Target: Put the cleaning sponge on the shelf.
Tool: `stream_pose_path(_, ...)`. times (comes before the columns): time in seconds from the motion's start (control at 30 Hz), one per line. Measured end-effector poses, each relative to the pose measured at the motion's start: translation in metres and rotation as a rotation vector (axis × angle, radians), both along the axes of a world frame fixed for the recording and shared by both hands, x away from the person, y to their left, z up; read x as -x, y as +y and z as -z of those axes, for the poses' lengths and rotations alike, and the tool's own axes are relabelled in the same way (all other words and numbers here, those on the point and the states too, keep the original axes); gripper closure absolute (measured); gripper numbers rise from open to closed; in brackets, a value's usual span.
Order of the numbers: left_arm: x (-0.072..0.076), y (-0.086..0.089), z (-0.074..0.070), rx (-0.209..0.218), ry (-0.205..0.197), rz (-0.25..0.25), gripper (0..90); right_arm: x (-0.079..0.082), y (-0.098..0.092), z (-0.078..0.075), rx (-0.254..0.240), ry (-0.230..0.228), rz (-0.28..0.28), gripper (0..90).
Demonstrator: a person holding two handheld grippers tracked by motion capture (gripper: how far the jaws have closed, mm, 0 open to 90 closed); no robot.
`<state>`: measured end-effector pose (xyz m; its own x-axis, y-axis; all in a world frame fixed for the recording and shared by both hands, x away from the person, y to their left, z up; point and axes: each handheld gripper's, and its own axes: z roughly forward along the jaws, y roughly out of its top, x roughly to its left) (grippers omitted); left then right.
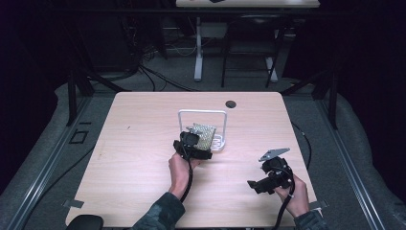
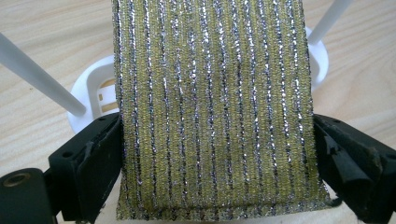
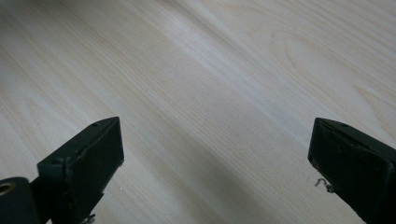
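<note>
Two jaws of the left gripper (image 2: 212,177) pinch a glittery gold-and-silver striped scouring pad (image 2: 212,107). Its long axis and stripes run away from the gripper, over a white wire rack (image 1: 203,128). Right gripper (image 3: 212,177) hangs spread above the pale wooden desk (image 3: 224,84).

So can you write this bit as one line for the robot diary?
left gripper: shut on sparkly sponge | sponge: over white rack | right gripper: open, above table

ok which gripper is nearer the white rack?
Left. The left gripper is at the white rack, clamping the sponge; the right gripper sits off toward the table's near right.
</note>
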<state>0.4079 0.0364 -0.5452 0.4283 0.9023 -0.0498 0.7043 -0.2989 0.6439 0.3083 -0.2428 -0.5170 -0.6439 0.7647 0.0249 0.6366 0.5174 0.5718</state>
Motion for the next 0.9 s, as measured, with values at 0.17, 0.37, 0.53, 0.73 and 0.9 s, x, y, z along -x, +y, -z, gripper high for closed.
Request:
stream_pose_path(0.17,-0.003,-0.004,0.004,0.000,0.008,-0.018,7.5,0.000,0.001,0.001,0.005,0.005,-0.004,2.7)
stream_pose_path(0.37,-0.009,-0.008,0.006,-0.005,0.014,-0.014,7.5,0.000,0.002,0.001,0.005,0.004,-0.012,2.7)
stream_pose_path(0.53,-0.013,-0.011,0.005,-0.006,0.011,-0.011,7.5,-0.001,0.002,0.002,0.009,0.009,-0.010,2.7)
stream_pose_path(0.73,-0.018,-0.015,0.010,-0.007,0.018,-0.017,7.5,0.000,0.003,0.002,0.016,0.009,-0.014,2.7)
stream_pose_path(0.9,-0.021,-0.018,0.009,-0.012,0.019,-0.012,7.5,0.000,0.003,0.003,0.019,0.010,-0.016,2.6)
